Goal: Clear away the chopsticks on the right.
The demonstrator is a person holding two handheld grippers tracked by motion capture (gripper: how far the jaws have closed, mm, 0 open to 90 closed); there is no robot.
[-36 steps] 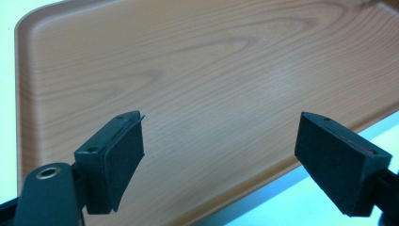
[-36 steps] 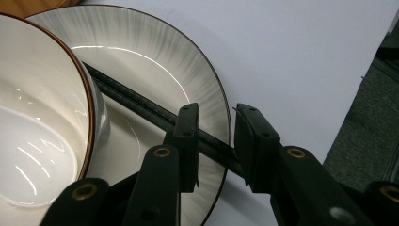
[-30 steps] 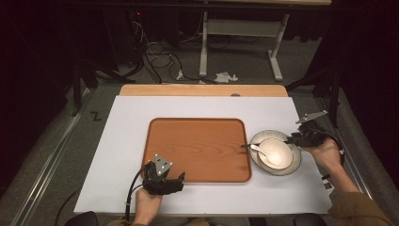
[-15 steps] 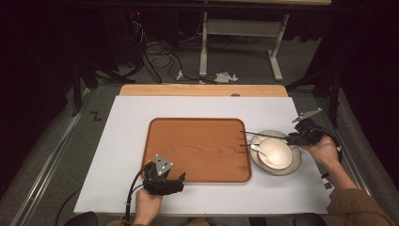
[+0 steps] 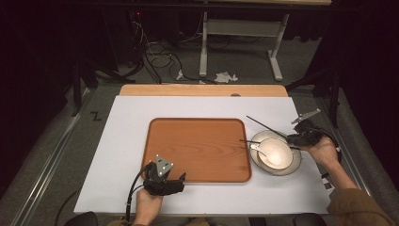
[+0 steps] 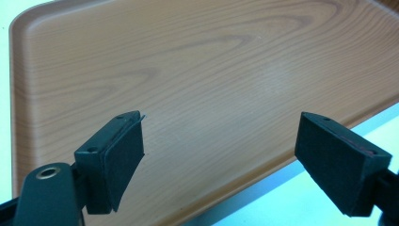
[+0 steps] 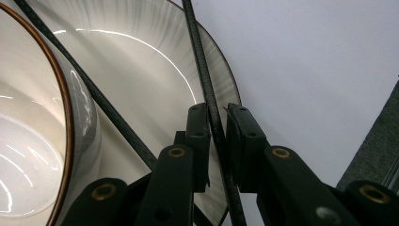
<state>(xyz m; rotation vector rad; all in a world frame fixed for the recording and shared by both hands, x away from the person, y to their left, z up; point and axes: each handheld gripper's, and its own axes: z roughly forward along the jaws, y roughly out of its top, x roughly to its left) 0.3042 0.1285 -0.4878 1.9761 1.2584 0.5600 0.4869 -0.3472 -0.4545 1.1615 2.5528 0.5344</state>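
A black chopstick (image 7: 202,70) runs up between the pads of my right gripper (image 7: 216,117), whose jaws have just been closing. One pad touches the chopstick and a sliver of gap shows at the other. In the high view the right gripper (image 5: 294,139) sits at the right rim of a pale plate (image 5: 291,167), and this chopstick (image 5: 266,127) slants out to the far left. A second chopstick (image 7: 94,92) lies across the plate beside a white bowl (image 5: 275,151) and a spoon (image 5: 256,147). My left gripper (image 5: 178,182) rests open at the front edge of the wooden tray (image 5: 197,146), nothing between its pads (image 6: 120,155).
The tray (image 6: 188,70) is bare and lies mid-table on a white mat (image 5: 127,141). A wooden table edge (image 5: 202,90) runs along the far side. Beyond it stand a desk frame and cables on the floor. The grey floor drops off right of the plate.
The right gripper's jaws have narrowed around one chopstick. That chopstick's far end has swung away from the other one, toward the back. The left gripper has stayed put.
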